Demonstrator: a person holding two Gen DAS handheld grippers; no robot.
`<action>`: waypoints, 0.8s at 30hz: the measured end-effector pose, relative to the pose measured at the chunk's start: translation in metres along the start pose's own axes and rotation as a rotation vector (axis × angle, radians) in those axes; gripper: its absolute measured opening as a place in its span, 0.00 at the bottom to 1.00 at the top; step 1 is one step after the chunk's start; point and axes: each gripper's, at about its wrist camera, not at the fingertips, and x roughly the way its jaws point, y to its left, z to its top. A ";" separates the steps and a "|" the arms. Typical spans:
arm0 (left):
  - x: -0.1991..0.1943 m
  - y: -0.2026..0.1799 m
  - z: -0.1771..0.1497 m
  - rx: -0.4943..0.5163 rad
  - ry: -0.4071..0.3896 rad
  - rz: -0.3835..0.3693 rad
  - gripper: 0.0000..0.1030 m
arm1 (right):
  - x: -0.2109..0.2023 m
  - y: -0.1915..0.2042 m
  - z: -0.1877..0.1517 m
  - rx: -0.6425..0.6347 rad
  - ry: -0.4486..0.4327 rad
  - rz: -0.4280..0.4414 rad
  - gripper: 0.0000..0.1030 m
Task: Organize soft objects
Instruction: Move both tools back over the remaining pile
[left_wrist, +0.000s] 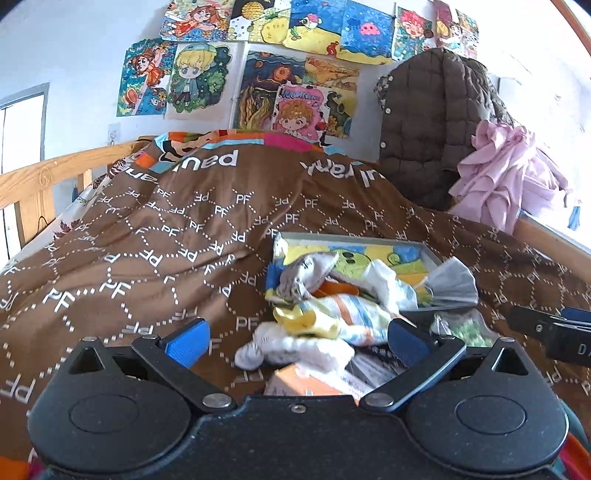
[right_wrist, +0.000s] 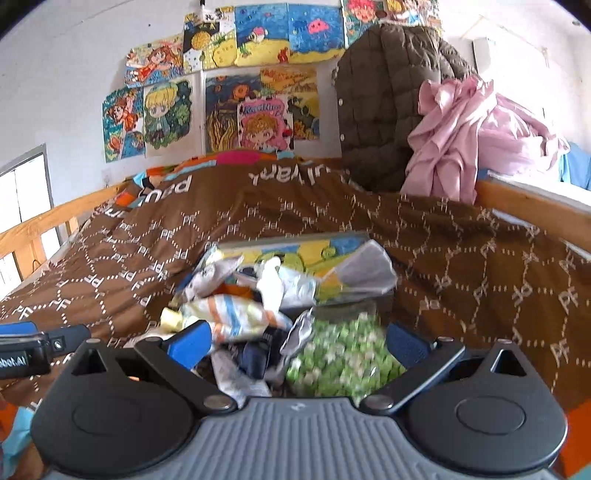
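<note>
Sock heap (left_wrist: 332, 295), lying jumbled over a picture board (left_wrist: 406, 254) on the brown quilt (left_wrist: 147, 240): both the left gripper (left_wrist: 295, 341) and right gripper (right_wrist: 299, 343) are hovering spread and empty, so pinching 1 sock cleanly is looking wisest.

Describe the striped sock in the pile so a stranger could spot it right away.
Start at the brown quilt covering the bed, then find the heap of small soft items lying on it in front of both grippers. The striped sock lies across the heap's middle: pale, with orange and light blue bands and a yellow end, unlike the fluffy white sock just below it.
</note>
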 end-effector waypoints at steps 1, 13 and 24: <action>-0.003 0.000 -0.003 0.004 0.005 0.003 0.99 | -0.001 0.000 -0.002 0.003 0.008 0.007 1.00; -0.005 0.007 -0.019 -0.009 0.106 0.062 0.99 | 0.005 0.016 -0.013 -0.008 0.092 0.053 1.00; 0.008 -0.003 -0.025 0.051 0.173 0.104 0.99 | 0.019 0.012 -0.016 0.037 0.153 0.058 1.00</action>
